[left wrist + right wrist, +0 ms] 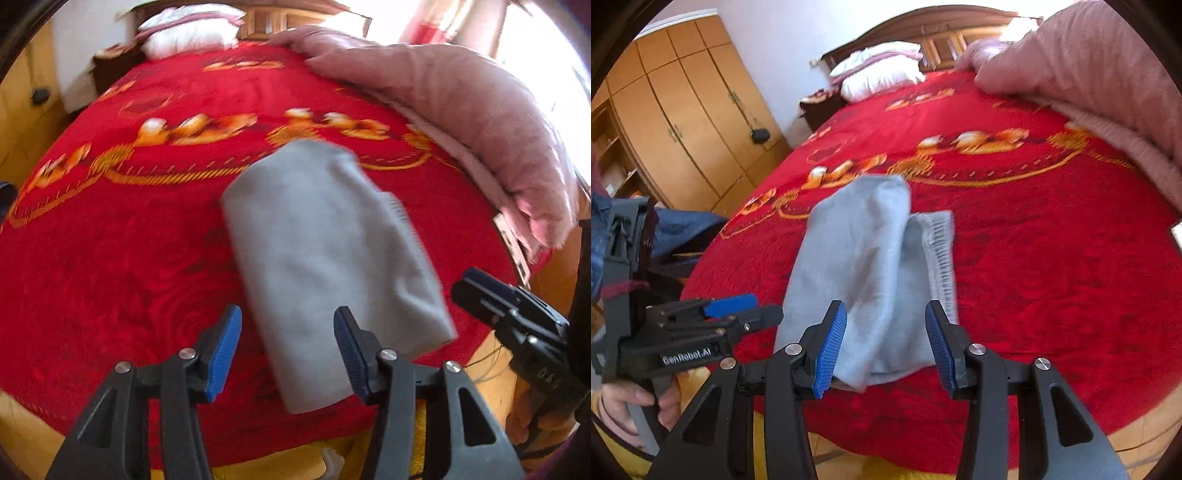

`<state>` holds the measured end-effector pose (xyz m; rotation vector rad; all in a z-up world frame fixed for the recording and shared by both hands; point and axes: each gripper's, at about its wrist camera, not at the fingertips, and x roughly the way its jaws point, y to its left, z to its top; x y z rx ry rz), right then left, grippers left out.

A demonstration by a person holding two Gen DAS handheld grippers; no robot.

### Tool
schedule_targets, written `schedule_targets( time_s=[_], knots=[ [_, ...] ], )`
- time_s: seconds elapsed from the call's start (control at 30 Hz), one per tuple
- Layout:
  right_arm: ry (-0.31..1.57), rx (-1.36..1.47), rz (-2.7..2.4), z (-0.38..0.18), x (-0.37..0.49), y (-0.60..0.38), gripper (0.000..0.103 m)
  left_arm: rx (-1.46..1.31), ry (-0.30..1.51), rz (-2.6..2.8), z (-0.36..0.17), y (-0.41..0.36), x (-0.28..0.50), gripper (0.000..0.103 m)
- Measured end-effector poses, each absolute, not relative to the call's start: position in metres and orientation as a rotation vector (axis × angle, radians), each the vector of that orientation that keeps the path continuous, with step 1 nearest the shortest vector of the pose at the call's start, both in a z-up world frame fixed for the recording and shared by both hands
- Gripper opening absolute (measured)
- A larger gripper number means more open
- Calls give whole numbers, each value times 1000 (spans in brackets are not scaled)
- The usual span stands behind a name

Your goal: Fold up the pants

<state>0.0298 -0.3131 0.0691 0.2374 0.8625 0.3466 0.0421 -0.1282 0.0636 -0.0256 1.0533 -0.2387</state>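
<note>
Pants lie on the bed, on the red blanket, folded into a short grey bundle near the bed's front edge. From the right wrist view, the stretchy waistband pokes out at the 3 o'clock side of the bundle, so the layers do not line up neatly.

The left claw is wide open and holds nothing. It hangs over the near end of the bundle. The right claw is wide open too, also with nothing in it, just above the near end of the pants.

What could go wrong? The fold looks loose and puffy. If a claw pinches only the top layer, that layer could peel up and the bundle could come undone. If a claw bumps the near end toward 6 o'clock, the pants could slide off the bed, since they sit close to the edge. The two claws are near each other, so they might knock together. The pink quilt lies well apart at 2 o'clock and should not get in the way.
</note>
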Motion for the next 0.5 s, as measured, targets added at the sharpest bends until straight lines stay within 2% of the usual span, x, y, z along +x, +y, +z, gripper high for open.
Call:
schedule_targets(
  time_s=[0.5],
  knots=[
    [929,222,345,43,57,-287,46,-76,1090,-175,43,-105,39,56]
  ],
)
